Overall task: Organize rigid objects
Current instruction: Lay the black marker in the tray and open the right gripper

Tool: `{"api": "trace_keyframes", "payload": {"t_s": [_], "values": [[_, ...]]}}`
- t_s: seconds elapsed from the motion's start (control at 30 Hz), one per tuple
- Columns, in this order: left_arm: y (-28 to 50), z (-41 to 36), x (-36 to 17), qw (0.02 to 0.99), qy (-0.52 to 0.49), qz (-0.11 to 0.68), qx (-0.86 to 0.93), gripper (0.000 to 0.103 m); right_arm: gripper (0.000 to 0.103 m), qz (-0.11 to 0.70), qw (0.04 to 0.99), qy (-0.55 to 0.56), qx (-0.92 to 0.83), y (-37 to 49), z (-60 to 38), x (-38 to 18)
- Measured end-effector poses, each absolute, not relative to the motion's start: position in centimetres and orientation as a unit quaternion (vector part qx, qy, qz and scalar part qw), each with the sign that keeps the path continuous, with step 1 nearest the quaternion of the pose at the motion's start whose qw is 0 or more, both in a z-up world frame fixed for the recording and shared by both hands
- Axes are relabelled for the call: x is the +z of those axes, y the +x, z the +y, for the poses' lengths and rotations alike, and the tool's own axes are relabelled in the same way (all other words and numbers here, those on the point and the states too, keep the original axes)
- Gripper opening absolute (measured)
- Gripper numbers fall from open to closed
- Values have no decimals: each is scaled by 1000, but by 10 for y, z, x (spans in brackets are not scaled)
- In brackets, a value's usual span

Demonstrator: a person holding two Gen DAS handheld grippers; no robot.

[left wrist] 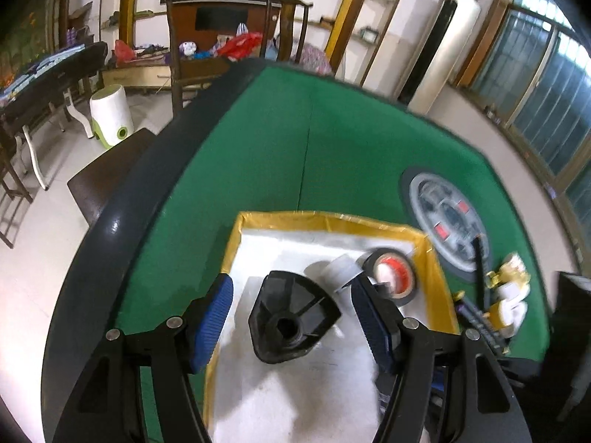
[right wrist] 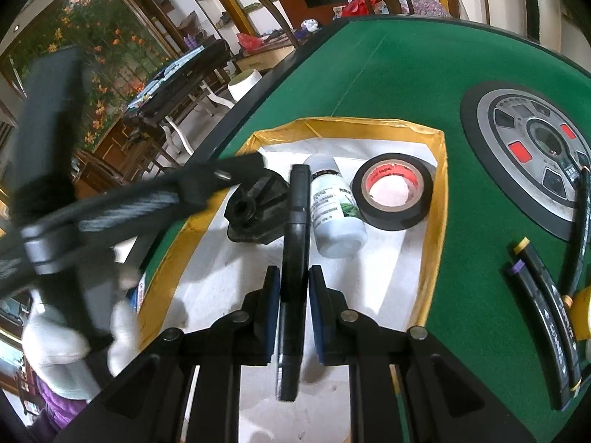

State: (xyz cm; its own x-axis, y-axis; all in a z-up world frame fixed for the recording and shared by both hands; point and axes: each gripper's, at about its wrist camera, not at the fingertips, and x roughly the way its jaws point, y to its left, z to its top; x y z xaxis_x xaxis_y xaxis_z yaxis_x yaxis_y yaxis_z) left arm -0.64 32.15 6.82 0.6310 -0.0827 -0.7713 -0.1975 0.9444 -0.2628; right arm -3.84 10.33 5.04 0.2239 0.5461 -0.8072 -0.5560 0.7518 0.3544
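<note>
A: Left claw (left wrist: 291, 317) stands open over the white tray (left wrist: 280, 398) with the yellow taped rim. The black ribbed knob (left wrist: 293, 323) lies on the tray floor between the blue pads, neither pad touching it. Risk: if the claw closes off-centre, the sloped sides of the knob probably squirt it sideways into the white bottle (right wrist: 334, 208) just beside it.

B: Noted. The bottle lies on its side, so a nudge likely rolls it against the black tape roll (right wrist: 391, 190) near the tray's right wall.

A: Right claw (right wrist: 291, 310) is clamped on a black marker (right wrist: 293, 258), held at mid-length, tip pointing over the tray between knob and bottle. Risk: the gap there looks narrow, so lowering the marker may knock either neighbour.

B: The left claw also reaches across the right wrist view close to the marker's tip. The two tools could collide if both descend together.

A: On the green desk (right wrist: 406, 74), right of the tray, black pens (right wrist: 546, 317) and yellow items remain outside. A sweep of the right claw could scatter them.
</note>
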Motion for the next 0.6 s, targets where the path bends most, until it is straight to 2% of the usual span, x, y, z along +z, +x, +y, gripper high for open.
{"api": "trace_keyframes", "payload": {"t_s": [0.17, 0.6], "values": [[-34, 335, 87, 904, -177, 388, 32, 70, 15, 533, 776, -22, 338, -26, 119, 44], [-78, 329, 87, 916, -164, 365, 40, 72, 15, 557, 766, -43, 318, 1, 165, 38]]}}
